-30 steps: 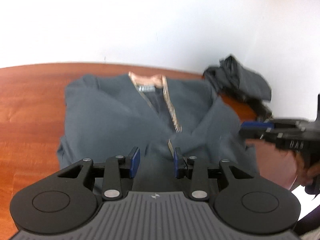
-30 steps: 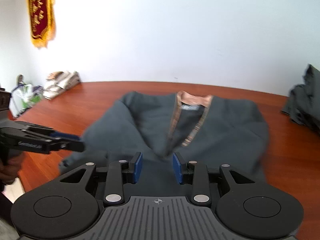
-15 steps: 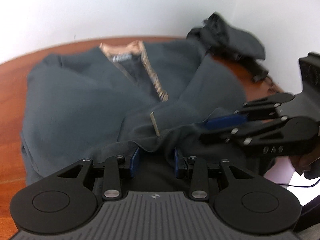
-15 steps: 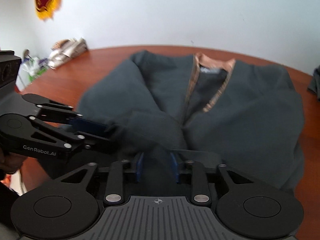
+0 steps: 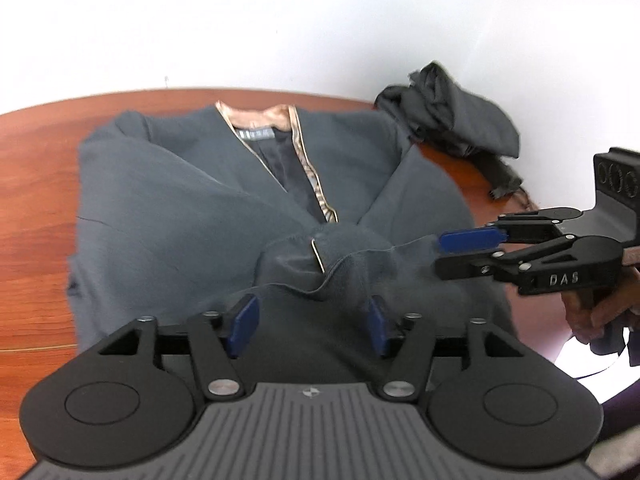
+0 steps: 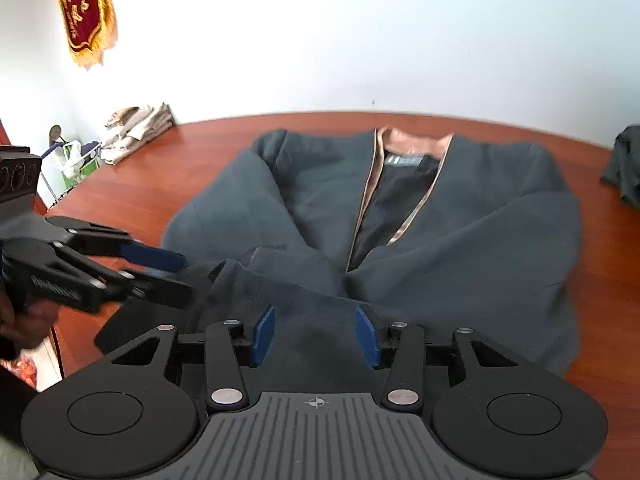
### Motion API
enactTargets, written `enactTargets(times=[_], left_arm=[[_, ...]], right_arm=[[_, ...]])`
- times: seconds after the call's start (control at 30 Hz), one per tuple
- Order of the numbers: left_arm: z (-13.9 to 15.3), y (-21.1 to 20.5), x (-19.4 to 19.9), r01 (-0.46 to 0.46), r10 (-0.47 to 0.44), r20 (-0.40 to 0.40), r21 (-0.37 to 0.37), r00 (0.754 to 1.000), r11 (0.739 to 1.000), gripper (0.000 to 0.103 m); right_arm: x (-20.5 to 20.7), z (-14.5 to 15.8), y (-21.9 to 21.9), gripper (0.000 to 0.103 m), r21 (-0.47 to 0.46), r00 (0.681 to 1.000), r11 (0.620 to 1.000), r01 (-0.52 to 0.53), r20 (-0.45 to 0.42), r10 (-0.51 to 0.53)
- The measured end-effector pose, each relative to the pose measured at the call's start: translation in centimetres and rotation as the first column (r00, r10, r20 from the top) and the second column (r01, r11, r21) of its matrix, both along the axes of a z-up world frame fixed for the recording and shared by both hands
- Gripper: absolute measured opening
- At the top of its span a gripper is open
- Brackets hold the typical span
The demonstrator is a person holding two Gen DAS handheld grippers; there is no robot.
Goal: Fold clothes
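A dark grey cardigan (image 5: pixel 192 208) with tan neck trim lies front up on the red-brown table (image 5: pixel 36 184), sleeves folded across its chest. Its near hem is bunched up between my grippers. My left gripper (image 5: pixel 312 324) is open just over the hem, and cloth lies between its blue pads. My right gripper (image 6: pixel 316 334) is open over the same hem. In the left wrist view the right gripper (image 5: pixel 460 252) comes in from the right, its jaws a little apart at the cloth edge. In the right wrist view the left gripper (image 6: pixel 160 272) comes in from the left.
A crumpled dark garment (image 5: pixel 452 128) lies at the table's far right, also showing at the edge of the right wrist view (image 6: pixel 624 168). Folded beige clothes (image 6: pixel 136 128) lie at the far left by the white wall. A red banner (image 6: pixel 84 8) hangs above them.
Both grippers have opened wider and pulled back a little from the hem. The hem cloth that sat between the pads now lies loose and bunched on the cardigan.
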State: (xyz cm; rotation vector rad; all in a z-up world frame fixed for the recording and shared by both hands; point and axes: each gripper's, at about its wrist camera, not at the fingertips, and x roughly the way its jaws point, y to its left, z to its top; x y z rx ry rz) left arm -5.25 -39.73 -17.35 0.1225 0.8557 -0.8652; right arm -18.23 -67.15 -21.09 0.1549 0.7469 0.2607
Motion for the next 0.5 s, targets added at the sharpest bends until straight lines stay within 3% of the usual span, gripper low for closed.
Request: enactTargets(times=[0.17,0.27,0.5], left_arm=[[1.0,3.7,-1.8,0.017,-0.017,0.005,0.049,1.0,0.999,0.076],[0.2,4.4,-2.7,0.045,-0.046,0.005,0.086,0.999,0.995,0.076],[-1.8,6.1,-4.9,0.112,-0.113,0.0,0.172,0.994,0.979,0.076]], right_arm=[[-3.7,0.5,-1.6,0.064,-0.041,1.0,0.999,-0.01,0.002,0.01],[-5.7,-0.2,-2.6,0.071,-0.021,0.999,1.0,0.007,-0.034,-0.008],[-9.3,-2.7,-2.3,0.071,-0.083,0.996,0.996,-0.043,-0.08,0.036]])
